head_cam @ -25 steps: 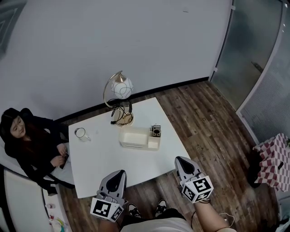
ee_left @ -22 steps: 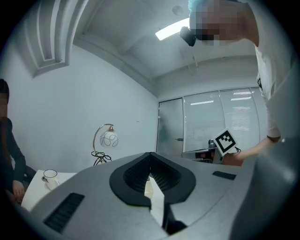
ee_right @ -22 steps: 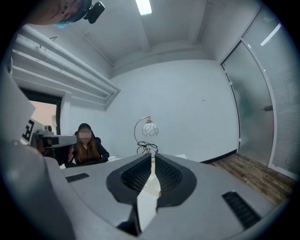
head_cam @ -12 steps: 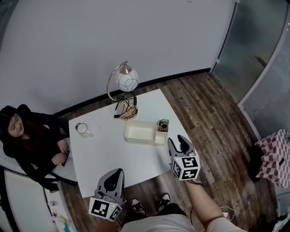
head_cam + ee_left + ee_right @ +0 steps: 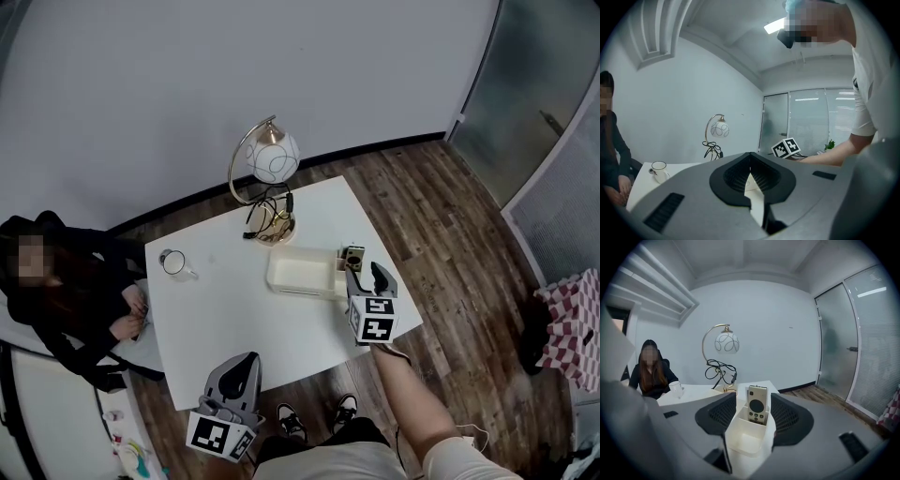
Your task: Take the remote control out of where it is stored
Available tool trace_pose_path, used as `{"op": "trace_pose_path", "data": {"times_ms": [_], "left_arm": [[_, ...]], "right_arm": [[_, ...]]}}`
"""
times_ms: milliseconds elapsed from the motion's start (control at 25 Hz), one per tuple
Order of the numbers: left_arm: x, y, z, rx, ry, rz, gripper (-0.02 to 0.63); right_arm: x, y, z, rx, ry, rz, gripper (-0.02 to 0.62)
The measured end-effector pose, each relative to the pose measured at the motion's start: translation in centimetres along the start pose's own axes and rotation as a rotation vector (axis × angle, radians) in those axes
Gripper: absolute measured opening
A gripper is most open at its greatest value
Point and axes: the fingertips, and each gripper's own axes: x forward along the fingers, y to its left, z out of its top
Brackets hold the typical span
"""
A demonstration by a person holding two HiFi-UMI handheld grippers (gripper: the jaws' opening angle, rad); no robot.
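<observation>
The remote control (image 5: 757, 404) is a pale slim one with a dark round pad, standing upright in the small end compartment of a white organizer (image 5: 749, 439). In the head view the remote (image 5: 353, 255) shows at the organizer's (image 5: 298, 273) right end. My right gripper (image 5: 366, 276) hovers just in front of it, open. Its jaws have just been opening, and in the right gripper view (image 5: 753, 399) they flank the compartment without touching it. My left gripper (image 5: 238, 364) hangs at the table's near edge with its jaw tips together (image 5: 750, 161) and nothing in them.
On the white table (image 5: 234, 319) stand a globe lamp (image 5: 273, 157) with a black cable and a cup (image 5: 172, 262). A person sits at the table's left side (image 5: 66, 300). Glass partitions (image 5: 553, 103) and a red-checked item (image 5: 570, 328) are to the right.
My right gripper has moved forward and down over the table, right up to the organizer's remote end, and its jaws went from shut to open. The left gripper has sunk slightly at the table's near edge.
</observation>
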Motion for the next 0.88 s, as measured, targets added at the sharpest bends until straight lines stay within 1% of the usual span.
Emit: {"op": "trace_pose_path", "data": {"times_ms": [120,240,600,760,880], "left_arm": [[0.1,0.5,-0.6,-0.015,0.013,0.007,0.008],[0.1,1.1,-1.0,-0.021,0.024,0.012,0.008],[0.2,2.6,-2.1,-0.042,0.06,0.022,0.008],[0.3,2.8,-2.6,-0.049,0.07,0.019,0.008],[0.2,3.1,-2.9,-0.053,0.076,0.019,0.008]], "right_arm": [[2.2,-0.1,-1.1,0.008,0.032,-0.028,0.222],[3.8,-0.2,-1.6,0.019,0.042,-0.059,0.23],[6.3,-0.8,-3.2,0.044,0.092,-0.156,0.232],[6.6,-1.1,-3.9,0.049,0.088,-0.195,0.229],[6.7,-1.2,-4.2,0.046,0.08,-0.216,0.21]]}}
